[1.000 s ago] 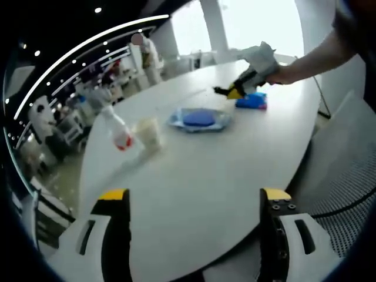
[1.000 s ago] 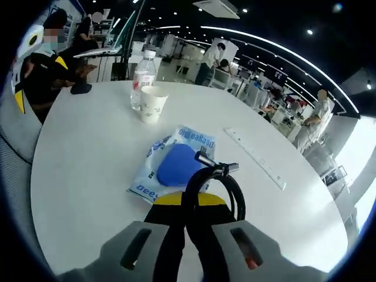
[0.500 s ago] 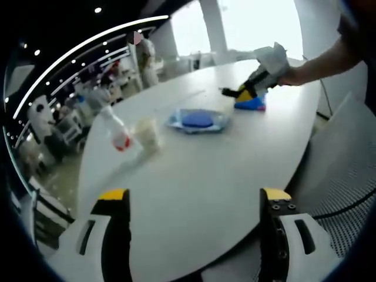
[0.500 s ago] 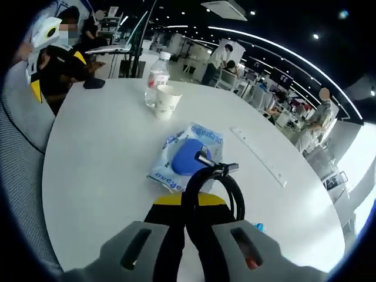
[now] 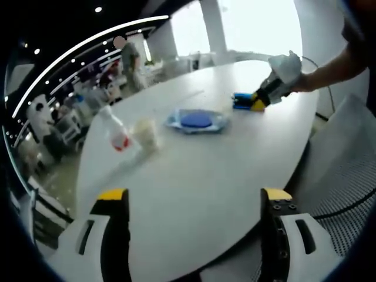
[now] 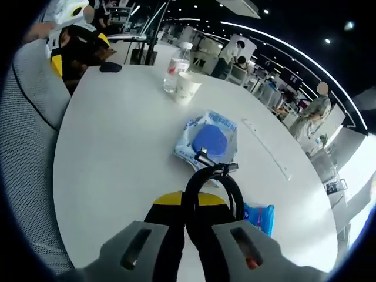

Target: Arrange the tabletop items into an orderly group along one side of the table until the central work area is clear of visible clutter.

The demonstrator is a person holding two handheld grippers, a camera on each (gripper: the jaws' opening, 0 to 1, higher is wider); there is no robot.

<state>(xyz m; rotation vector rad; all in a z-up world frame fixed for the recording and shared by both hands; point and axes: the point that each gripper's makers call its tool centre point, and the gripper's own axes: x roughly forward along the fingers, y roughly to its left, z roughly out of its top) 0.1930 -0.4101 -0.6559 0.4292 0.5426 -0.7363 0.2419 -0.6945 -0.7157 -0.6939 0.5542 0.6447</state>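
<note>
My right gripper [image 6: 191,202] is shut on a looped black cable [image 6: 207,179], held just above the white table [image 6: 111,158]. Beyond it lie a blue-and-white packet [image 6: 210,140] and, to its right, a small blue pack [image 6: 259,216]. A water bottle [image 6: 175,59] and a paper cup [image 6: 187,88] stand at the far end. In the left gripper view my left gripper [image 5: 194,197] is open over the table's near edge [image 5: 194,258]. The right gripper [image 5: 262,100] comes in at the far right, beside the small blue pack [image 5: 241,100]. The packet [image 5: 197,120], the cup [image 5: 147,134] and the bottle [image 5: 117,134] stand apart across the middle.
A long pale ruler [image 6: 267,150] lies past the packet. A dark flat object [image 6: 110,67] sits at the table's far left edge. Mesh chairs [image 6: 29,117] [image 5: 346,176] stand along the table. People move about in the hall behind.
The right gripper has drawn back from over the small blue pack toward the table's edge, still holding the cable. The left gripper has not moved.
</note>
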